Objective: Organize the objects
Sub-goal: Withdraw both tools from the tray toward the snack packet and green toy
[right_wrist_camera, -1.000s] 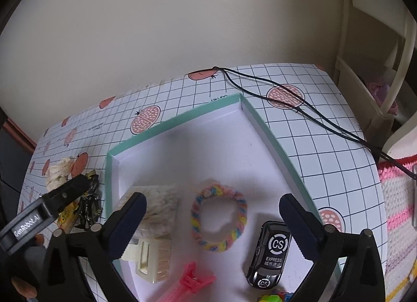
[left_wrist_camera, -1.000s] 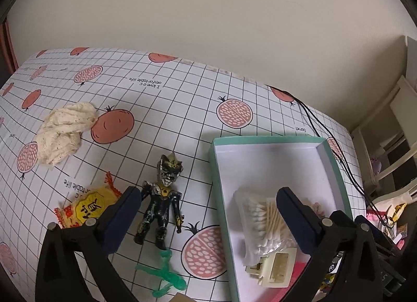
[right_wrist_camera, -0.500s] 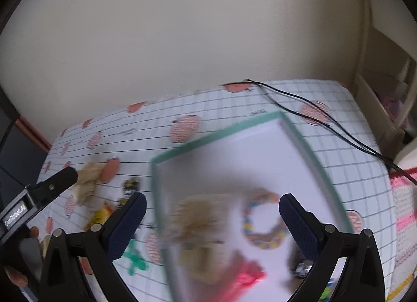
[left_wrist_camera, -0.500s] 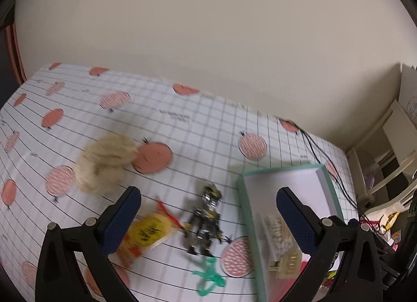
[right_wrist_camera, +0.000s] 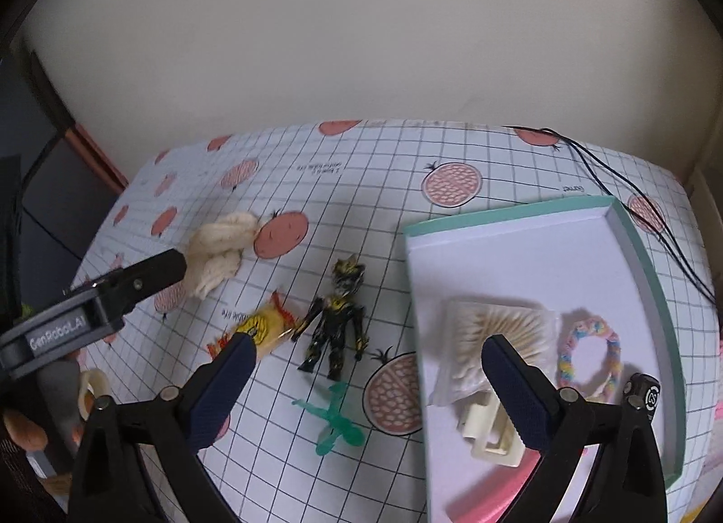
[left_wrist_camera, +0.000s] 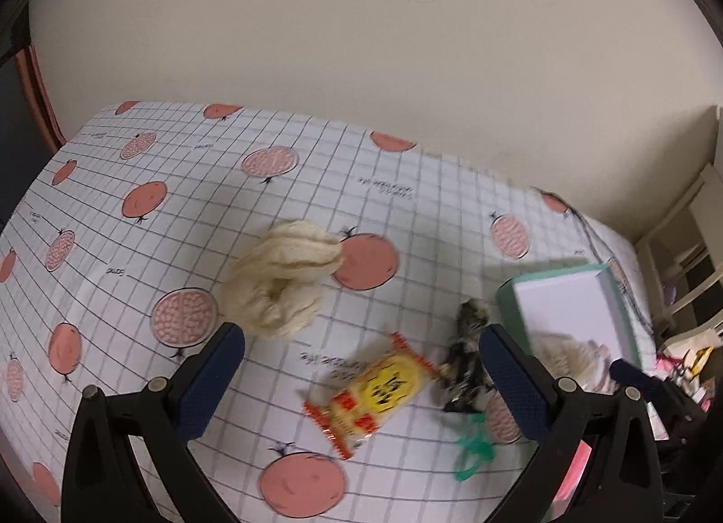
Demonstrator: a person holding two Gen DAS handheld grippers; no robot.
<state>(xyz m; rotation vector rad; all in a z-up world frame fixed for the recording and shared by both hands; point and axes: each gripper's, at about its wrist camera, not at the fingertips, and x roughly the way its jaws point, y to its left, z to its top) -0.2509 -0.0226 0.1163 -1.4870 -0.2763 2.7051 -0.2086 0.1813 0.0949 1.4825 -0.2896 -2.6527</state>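
Four loose items sit out on the checked pomegranate-print tablecloth, all to the left of the mint-edged box. Closest to the box lies the dark toy figure on its back, head toward the wall; just beside its arm is the yellow snack packet with red fringed ends. Below the figure's feet there's a small green plastic piece, near but apart from it. Farther left, next to a solid pink fruit print, rests the cream scrunchie, bunched up.

Inside the box: a bag of cotton swabs, touching a cream hair claw below it, with a pink clip at the near edge. A pastel braided bracelet lies to the right of the swabs, and a black key fob peeks out by the right finger.

The left gripper hangs above the packet, fingers spread wide, nothing between them. The right gripper is equally wide apart and empty, poised over the figure and the box's left wall. Black cables trail across the far right corner.
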